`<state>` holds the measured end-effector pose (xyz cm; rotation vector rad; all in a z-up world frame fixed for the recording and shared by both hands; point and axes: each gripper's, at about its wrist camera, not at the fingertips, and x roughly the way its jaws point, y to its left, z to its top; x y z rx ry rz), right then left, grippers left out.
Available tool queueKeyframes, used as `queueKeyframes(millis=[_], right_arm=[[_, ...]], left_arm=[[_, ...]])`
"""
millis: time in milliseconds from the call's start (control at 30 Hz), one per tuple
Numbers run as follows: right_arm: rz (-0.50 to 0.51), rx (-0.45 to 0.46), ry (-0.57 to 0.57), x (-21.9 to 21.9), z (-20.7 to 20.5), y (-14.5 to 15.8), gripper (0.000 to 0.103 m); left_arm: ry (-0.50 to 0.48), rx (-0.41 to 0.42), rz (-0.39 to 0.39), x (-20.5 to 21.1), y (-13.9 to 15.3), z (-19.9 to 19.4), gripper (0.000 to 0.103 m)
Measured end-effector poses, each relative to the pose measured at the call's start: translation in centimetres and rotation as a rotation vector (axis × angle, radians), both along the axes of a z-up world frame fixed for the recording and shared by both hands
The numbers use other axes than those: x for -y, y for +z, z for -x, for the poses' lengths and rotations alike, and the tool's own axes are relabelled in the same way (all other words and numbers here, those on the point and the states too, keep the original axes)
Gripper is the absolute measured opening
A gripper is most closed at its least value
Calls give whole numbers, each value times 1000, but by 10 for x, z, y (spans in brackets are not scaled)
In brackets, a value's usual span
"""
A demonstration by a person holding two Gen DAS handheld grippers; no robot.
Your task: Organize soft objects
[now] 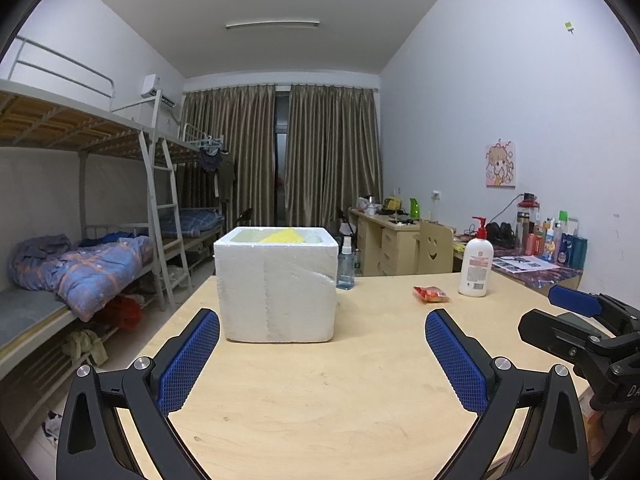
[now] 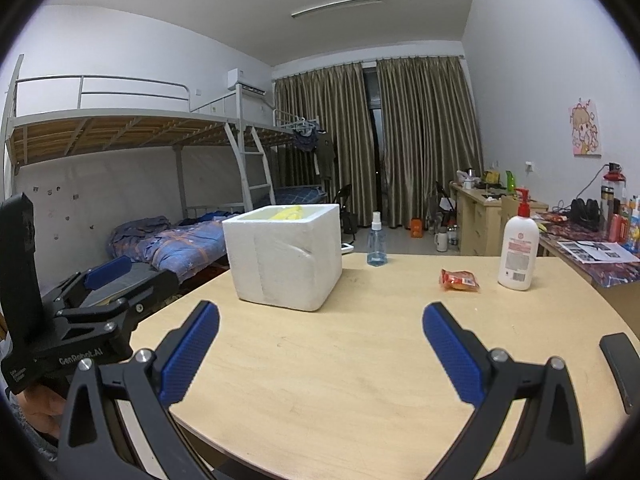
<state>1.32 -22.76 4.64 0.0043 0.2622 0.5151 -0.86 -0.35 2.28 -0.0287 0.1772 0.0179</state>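
1. Where the pale wood table (image 1: pixel 320 380) fills the lower half of both wrist views, it carries a white foam box (image 1: pixel 276 288) toward the back left, standing upright with its top open.
2. Something yellow (image 1: pixel 282 236) lies inside the box — soft item probably, too little shows above the rim to tell.
3. A clear spray bottle (image 1: pixel 345 264) stands just beside the box's right wall; in the right wrist view it stands apart from the box.
4. Small red snack packet (image 2: pixel 459 280) lies flat on the table, near a white pump lotion bottle (image 2: pixel 518 248) with a red pump, upright.
5. Room: bunk beds (image 1: pixel 80 264) with a blue quilt along the left wall, brown curtains (image 1: pixel 332 152) at the far end, cluttered desk (image 2: pixel 588 240) on the right wall.
6. Left gripper (image 1: pixel 322 360): fingers spread wide, blue pads bare, over the near table edge — gripping nothing, touching nothing.
7. Right gripper (image 2: pixel 320 356): likewise spread wide and empty, short of the box, nothing between the pads.
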Motion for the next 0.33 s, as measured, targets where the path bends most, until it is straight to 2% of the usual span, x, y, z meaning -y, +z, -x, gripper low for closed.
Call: queueKeyframes(millis=[333], right_arm=[[3, -16, 10, -1, -2, 0, 103]], left_arm=[[-14, 4, -13, 1, 1, 3, 103]])
